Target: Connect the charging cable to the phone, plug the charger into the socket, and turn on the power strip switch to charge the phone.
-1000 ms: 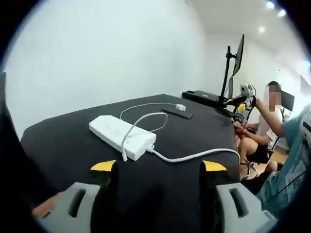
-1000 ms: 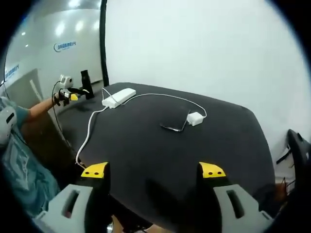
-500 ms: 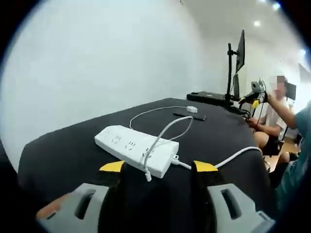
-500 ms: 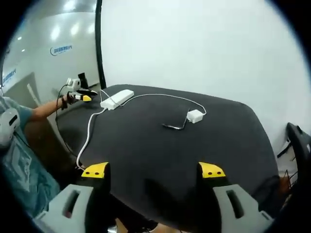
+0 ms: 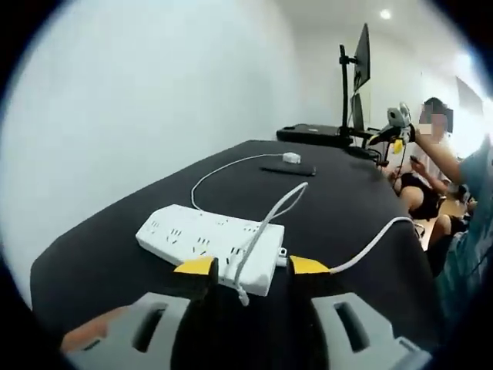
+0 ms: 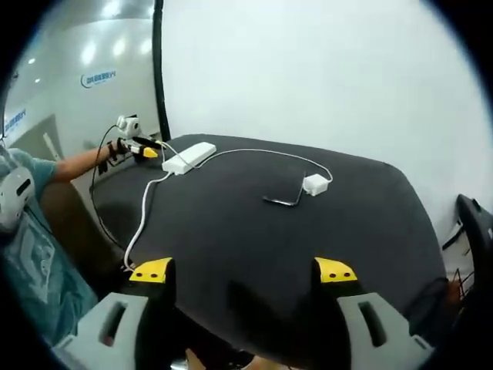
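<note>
— As the left gripper (image 5: pixel 243 267) closes in, the worktop (image 5: pixel 348 193) looms larger: power strip (image 5: pixel 209 241) just ahead, cable end (image 5: pixel 242 293) between narrowing, still-empty jaws.
— Right gripper (image 6: pixel 243 270) hangs back, parted; phone (image 6: pixel 280 202) and charger (image 6: pixel 315 184) unconnected.

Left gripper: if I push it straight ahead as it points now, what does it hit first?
Probably the cable end hanging off the power strip between the open jaws of the left gripper, then the strip's near edge right behind it. Depth is hard to judge here.
</note>
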Demonstrator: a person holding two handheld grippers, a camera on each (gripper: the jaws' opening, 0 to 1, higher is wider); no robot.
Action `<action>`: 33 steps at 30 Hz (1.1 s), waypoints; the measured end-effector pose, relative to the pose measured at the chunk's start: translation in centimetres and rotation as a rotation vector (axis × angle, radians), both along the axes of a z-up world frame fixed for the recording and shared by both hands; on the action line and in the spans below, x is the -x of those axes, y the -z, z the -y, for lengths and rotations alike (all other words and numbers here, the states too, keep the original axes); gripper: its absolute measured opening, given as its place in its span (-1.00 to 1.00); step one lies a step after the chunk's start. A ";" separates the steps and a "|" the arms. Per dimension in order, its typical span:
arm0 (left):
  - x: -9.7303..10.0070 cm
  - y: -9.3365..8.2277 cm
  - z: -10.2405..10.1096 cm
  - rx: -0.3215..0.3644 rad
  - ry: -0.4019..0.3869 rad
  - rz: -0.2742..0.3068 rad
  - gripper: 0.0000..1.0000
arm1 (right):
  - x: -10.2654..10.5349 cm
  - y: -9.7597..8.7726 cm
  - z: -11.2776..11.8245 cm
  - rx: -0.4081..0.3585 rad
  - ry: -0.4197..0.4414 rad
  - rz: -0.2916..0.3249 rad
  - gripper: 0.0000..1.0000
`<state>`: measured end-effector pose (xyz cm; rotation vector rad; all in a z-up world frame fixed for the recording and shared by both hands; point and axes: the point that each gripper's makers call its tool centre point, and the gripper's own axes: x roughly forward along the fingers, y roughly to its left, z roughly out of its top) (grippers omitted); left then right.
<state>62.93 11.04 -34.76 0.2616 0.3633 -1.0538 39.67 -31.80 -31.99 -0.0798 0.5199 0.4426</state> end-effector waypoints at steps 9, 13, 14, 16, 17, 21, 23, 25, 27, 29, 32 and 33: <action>-2.0 -0.6 0.1 -0.016 -0.066 -0.002 -0.95 | 0.2 0.5 -0.3 0.002 -0.006 -0.004 0.35; -1.7 -1.9 0.1 0.035 -0.107 -0.055 -0.99 | 0.4 0.6 0.0 -0.007 -0.009 0.002 0.35; -1.7 -2.5 0.1 0.057 -0.115 -0.058 -0.99 | 0.5 0.7 0.0 -0.009 -0.009 0.004 0.35; -1.2 -2.9 0.0 0.083 -0.159 -0.078 -0.99 | 0.6 0.8 0.2 -0.016 -0.012 0.008 0.34; -1.1 -3.1 -0.1 0.084 -0.200 -0.092 -0.99 | 0.6 0.8 0.2 -0.020 -0.014 0.010 0.34; 0.0 -3.8 1.2 0.153 -0.301 -0.182 -0.99 | 0.7 1.1 0.5 -0.033 -0.025 0.018 0.33; 1.0 -4.6 2.4 0.215 -0.323 -0.204 -0.99 | 0.8 1.3 0.5 -0.044 -0.032 0.024 0.33; 1.9 -4.9 3.4 0.224 -0.324 -0.196 -0.99 | 0.9 1.5 0.5 -0.054 -0.040 0.029 0.32; 2.8 -5.2 4.6 0.254 -0.373 -0.209 -0.99 | 0.9 1.6 0.7 -0.064 -0.051 0.036 0.32; 3.6 -5.4 5.6 0.305 -0.404 -0.233 -0.99 | 0.8 1.3 0.8 -0.080 -0.065 0.051 0.32; 4.5 -5.1 6.8 0.341 -0.486 -0.216 -0.99 | 0.6 0.7 0.5 -0.113 -0.090 0.080 0.31; 4.5 -4.9 6.9 0.359 -0.521 -0.226 -0.99 | 0.6 0.5 0.5 -0.121 -0.096 0.087 0.31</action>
